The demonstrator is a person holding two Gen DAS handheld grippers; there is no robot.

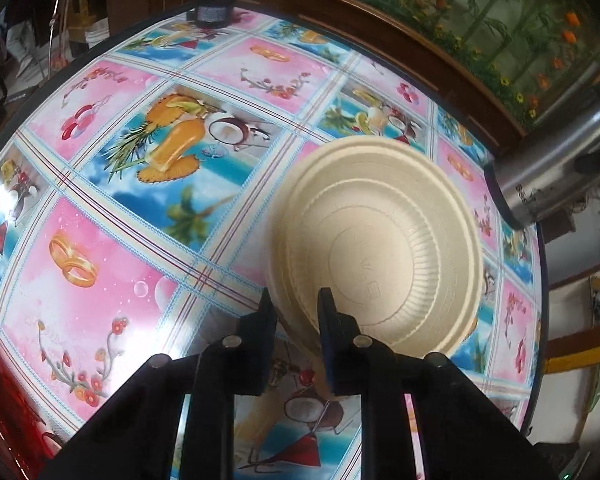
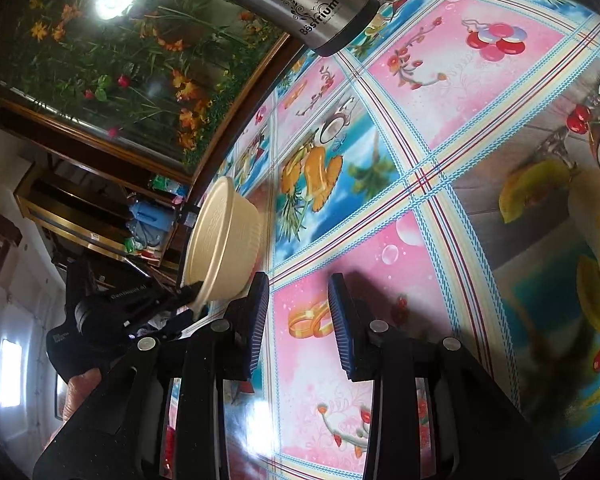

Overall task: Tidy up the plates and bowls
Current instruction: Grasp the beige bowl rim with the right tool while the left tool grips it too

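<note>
A cream disposable bowl is held above the colourful tablecloth. My left gripper is shut on the near rim of the bowl, one finger inside and one outside. It looks like two nested bowls, but I cannot tell for sure. The bowl also shows in the right wrist view, tilted, with the left gripper clamped on its rim. My right gripper is open and empty, low over a pink square of the tablecloth, to the right of the bowl.
A steel thermos jug stands at the table's far right edge; it also shows in the right wrist view. A dark jar sits at the far edge. A flower picture and wooden shelves lie beyond the table.
</note>
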